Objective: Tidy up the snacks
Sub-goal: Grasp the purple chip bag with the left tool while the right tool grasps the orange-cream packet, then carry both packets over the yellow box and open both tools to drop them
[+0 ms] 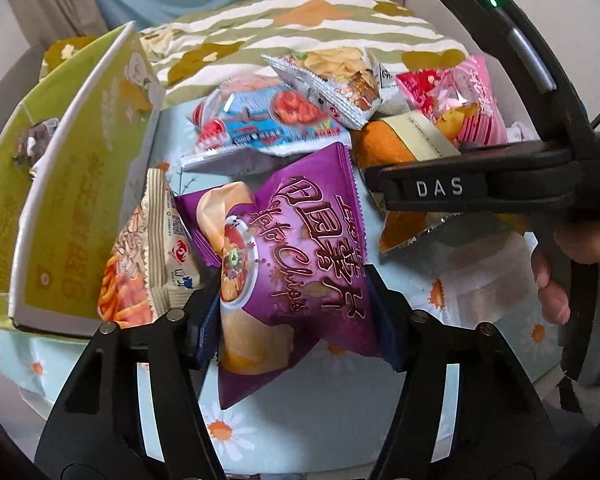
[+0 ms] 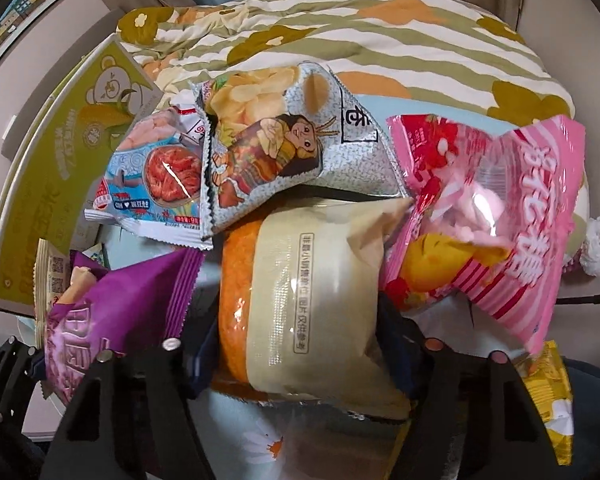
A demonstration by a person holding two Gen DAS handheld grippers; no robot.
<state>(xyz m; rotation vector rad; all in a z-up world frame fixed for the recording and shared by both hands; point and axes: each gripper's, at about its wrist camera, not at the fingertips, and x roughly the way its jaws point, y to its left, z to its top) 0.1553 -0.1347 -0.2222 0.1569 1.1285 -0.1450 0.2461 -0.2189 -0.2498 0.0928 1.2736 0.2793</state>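
Note:
My left gripper [image 1: 294, 312] is shut on a purple potato chips bag [image 1: 296, 248], pinching its lower half just right of the green cardboard box [image 1: 80, 184]. My right gripper [image 2: 296, 332] is shut on an orange and cream snack bag [image 2: 300, 292]; it shows from the side in the left wrist view [image 1: 380, 188], with that bag [image 1: 400, 148] under it. A silver chips bag [image 2: 284, 148], a blue and red bag [image 2: 156, 184] and a pink bag [image 2: 500, 216] lie behind. The purple bag [image 2: 112, 312] sits at the lower left of the right wrist view.
A beige bag with orange sticks [image 1: 148, 256] leans against the box. A yellow packet [image 2: 552, 396] lies at the right. The snacks lie on a light blue daisy cloth [image 1: 300, 420]. A striped floral quilt [image 2: 380, 40] is bunched behind them.

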